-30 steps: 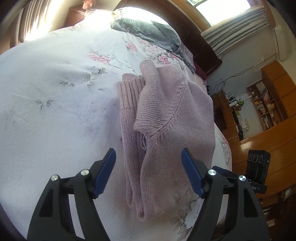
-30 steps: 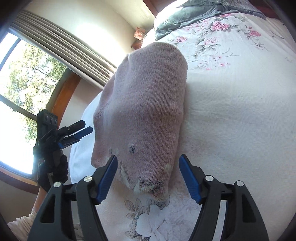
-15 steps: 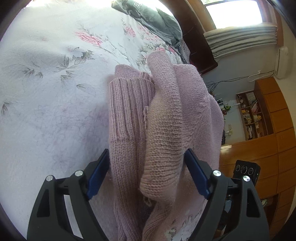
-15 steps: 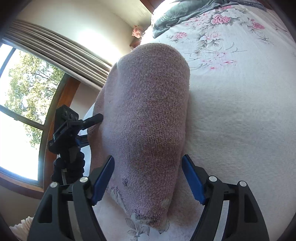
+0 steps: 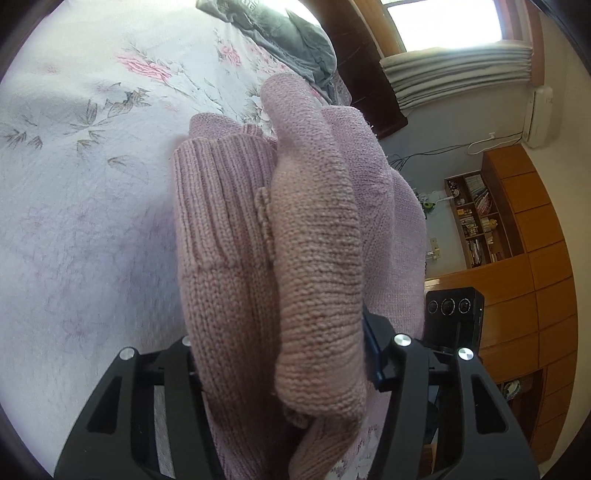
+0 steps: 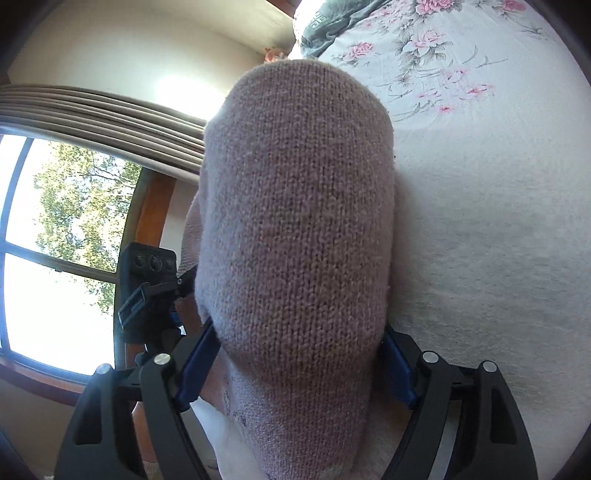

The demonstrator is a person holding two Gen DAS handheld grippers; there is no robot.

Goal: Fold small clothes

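Observation:
A folded pink knit sweater [image 5: 258,258] lies on the white floral bedspread [image 5: 74,221], a ribbed cuff on its left and a sleeve folded over the top. My left gripper [image 5: 280,350] has narrowed onto the near end of the sweater. Its right blue pad [image 5: 373,354] presses the fabric, and the left pad is hidden behind the knit. From the opposite end, the sweater [image 6: 295,203] bulges up between the wide-apart blue pads [image 6: 199,354] of my right gripper [image 6: 299,354], which is open. Each gripper's black body shows in the other's view.
A grey garment [image 5: 295,33] lies bunched at the head of the bed [image 6: 480,240]. Wooden cabinets and a bookshelf [image 5: 535,277] stand beyond one side of the bed. A window with a curtain [image 6: 55,258] is beyond the other.
Both grippers moved forward over the sweater's ends until fabric fills their jaws. The left fingers have drawn closer together onto the knit. The right fingers kept their width.

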